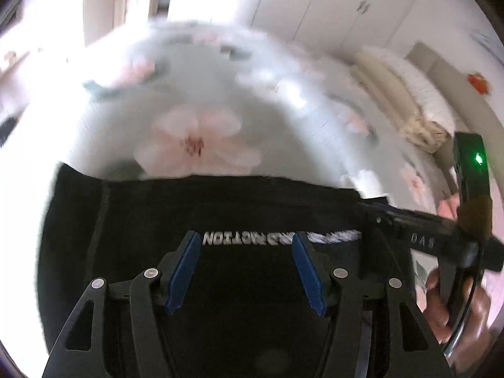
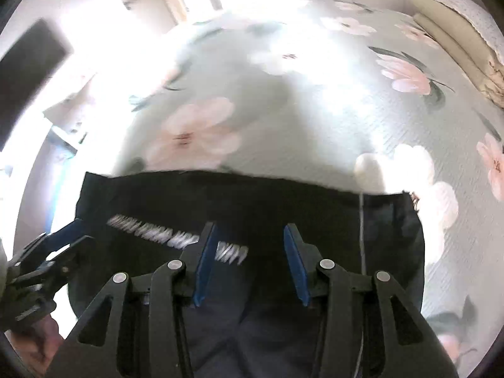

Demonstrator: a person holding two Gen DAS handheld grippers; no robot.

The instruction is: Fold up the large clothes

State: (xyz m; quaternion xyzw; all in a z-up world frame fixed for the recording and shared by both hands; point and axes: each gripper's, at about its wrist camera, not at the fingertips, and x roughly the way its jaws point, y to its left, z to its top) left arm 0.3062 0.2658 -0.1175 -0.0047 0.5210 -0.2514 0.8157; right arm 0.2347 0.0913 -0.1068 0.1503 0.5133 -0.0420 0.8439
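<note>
I am looking down at a black fabric garment spread flat on a bed covered by a pale green quilted bedspread printed with large pink flowers. The garment lies at the near edge of the bed, below both cameras, and a line of white block lettering runs across it; motion blur makes most of that lettering hard to read.

My left gripper, black with blue finger pads, hangs over the garment with its jaws spread apart and nothing between them. I cannot tell whether the tips touch the cloth.

My right gripper, of the same build, also stands with its jaws apart over the dark fabric, holding nothing. A thin white cord runs down the garment just right of it.

Each gripper shows at the edge of the other's view, and a bare hand grips the right one's handle.

Cream-coloured stacked pillows sit at the far right corner of the bed. White wardrobe doors stand behind it.
</note>
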